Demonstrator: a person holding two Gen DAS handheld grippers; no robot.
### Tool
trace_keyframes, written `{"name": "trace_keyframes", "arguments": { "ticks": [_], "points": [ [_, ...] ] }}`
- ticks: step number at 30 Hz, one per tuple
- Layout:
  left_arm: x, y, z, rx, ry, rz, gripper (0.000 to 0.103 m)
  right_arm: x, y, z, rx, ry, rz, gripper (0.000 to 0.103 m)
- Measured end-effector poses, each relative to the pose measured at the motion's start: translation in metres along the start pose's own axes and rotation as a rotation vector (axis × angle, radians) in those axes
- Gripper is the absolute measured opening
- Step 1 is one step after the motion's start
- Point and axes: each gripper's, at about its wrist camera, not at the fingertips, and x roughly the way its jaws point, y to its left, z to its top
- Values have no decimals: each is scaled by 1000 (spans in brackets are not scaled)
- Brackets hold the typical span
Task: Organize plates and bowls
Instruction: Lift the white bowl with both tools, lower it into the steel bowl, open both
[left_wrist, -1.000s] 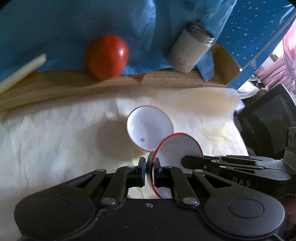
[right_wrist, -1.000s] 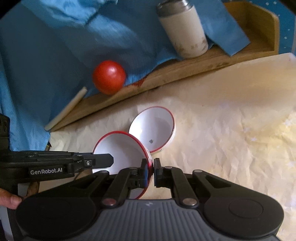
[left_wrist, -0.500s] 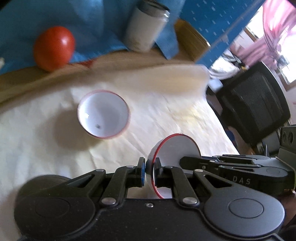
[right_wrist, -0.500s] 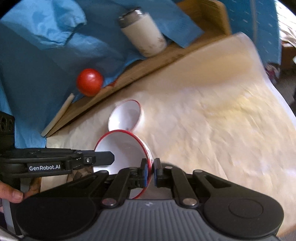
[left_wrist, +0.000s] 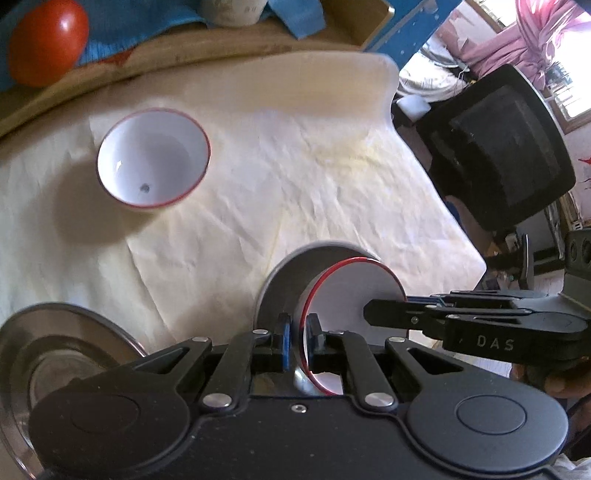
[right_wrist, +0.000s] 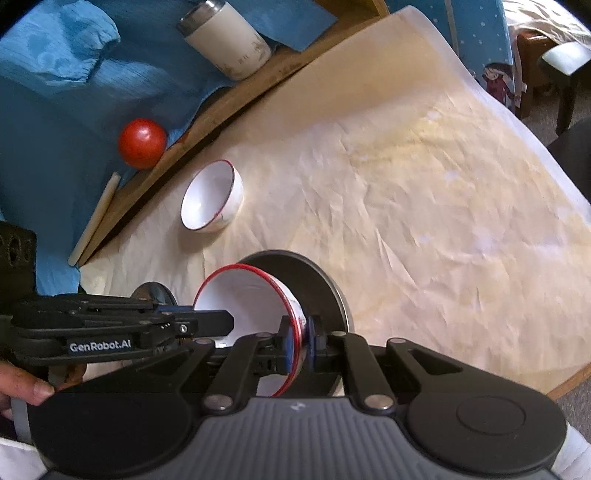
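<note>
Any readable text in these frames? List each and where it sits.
"DAS": on the side of the black right gripper, seen from the left wrist camera.
"GenRobot.AI": on the side of the black left gripper, seen from the right wrist camera.
Faint markings on the cream cylindrical flask: too blurred to read.

A wooden table (right_wrist: 569, 384) is spread with creased cream paper (right_wrist: 424, 192); crumpled blue cloth (right_wrist: 62, 74) is heaped along its far side. Beside the table stands a black office chair (left_wrist: 506, 147). Pink fabric (left_wrist: 532, 33) hangs by a bright window (left_wrist: 572, 99), and daylight falls across the paper. The floor (right_wrist: 580, 107) looks grey.
</note>
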Motion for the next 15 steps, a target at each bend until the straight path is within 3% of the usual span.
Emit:
{"name": "trace_keyframes", "arguments": {
  "ticks": [15],
  "points": [
    [15,5,-2,-35,51,25,8,13,0,6,-11,75,-3,14]
  ]
}}
